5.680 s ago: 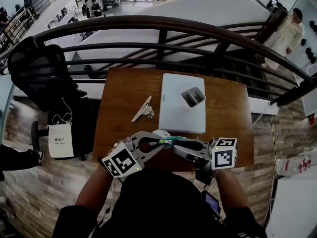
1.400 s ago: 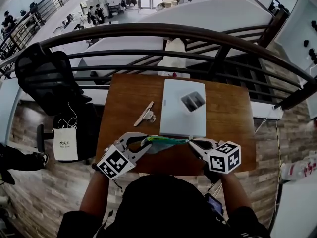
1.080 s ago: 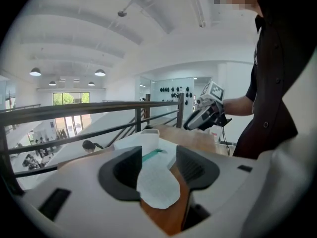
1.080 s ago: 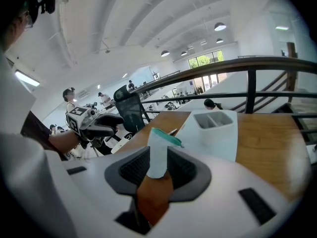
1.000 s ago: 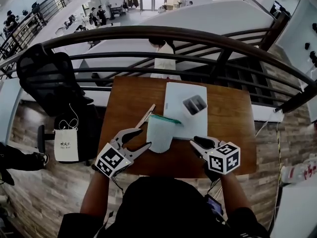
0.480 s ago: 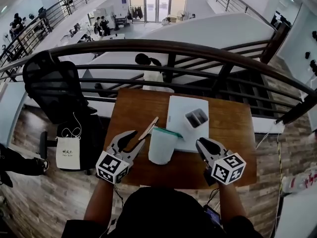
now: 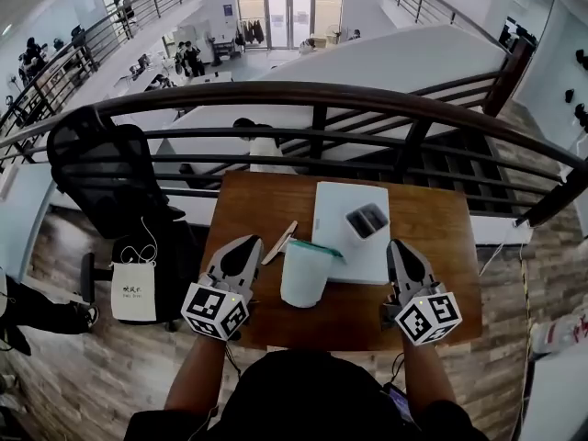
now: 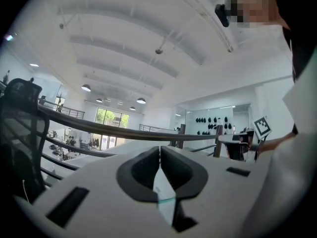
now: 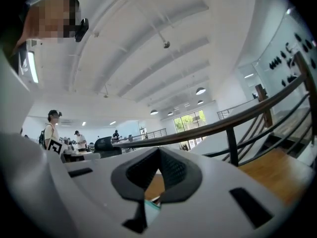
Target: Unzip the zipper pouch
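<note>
Left gripper (image 7: 246,243), right gripper (image 7: 399,246): pale grey shells (image 8: 94,187), black pads (image 8: 141,168), black-white marker cubes (image 7: 217,309); black top (image 7: 299,398)

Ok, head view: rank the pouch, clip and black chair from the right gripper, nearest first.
1. pouch, table centre, left of the right gripper.
2. clip, left of the pouch.
3. black chair, off the table, far left.

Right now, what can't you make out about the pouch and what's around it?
Zipper pouch: how far the zip is open, too small in head view.
Gripper views: the left gripper and right gripper bodies hide all but a pouch sliver.
Grey holder: contents too small.
</note>
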Demonstrator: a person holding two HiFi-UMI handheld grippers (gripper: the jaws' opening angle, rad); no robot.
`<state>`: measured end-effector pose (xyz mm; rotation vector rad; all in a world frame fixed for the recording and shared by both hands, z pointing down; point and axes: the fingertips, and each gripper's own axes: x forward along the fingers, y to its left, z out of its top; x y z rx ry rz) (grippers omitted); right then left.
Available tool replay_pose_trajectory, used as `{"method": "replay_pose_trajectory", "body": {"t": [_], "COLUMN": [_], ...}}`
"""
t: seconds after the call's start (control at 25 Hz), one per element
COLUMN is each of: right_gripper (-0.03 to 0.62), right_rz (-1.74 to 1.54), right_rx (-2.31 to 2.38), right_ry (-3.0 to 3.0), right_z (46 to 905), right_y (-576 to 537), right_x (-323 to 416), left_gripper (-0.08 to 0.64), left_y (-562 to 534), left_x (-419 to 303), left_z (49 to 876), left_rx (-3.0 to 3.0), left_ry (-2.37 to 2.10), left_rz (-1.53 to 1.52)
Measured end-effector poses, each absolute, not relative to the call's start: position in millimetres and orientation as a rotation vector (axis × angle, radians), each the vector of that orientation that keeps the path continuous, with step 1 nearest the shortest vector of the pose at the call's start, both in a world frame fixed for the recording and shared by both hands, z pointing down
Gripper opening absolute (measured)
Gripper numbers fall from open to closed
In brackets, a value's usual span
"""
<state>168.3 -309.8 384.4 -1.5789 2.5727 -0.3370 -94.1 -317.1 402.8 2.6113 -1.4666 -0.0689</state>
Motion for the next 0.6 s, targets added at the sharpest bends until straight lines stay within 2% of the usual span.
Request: {"method": "replay_pose_trajectory", "body": {"t": [0.6], "right_gripper": [-0.008], "right_rz": [-0.248], "right_rx": [-1.695], "right_ry": [2.568], "right_z": [398], "right_y": [-301], "right_x": [191], "left_gripper": [0.017], "left_y": [-307], "left_x": [-96], "left_z": [393], "left_rx": [2.606], "left_ry": [-1.518], "left_rz": [-0.133]}}
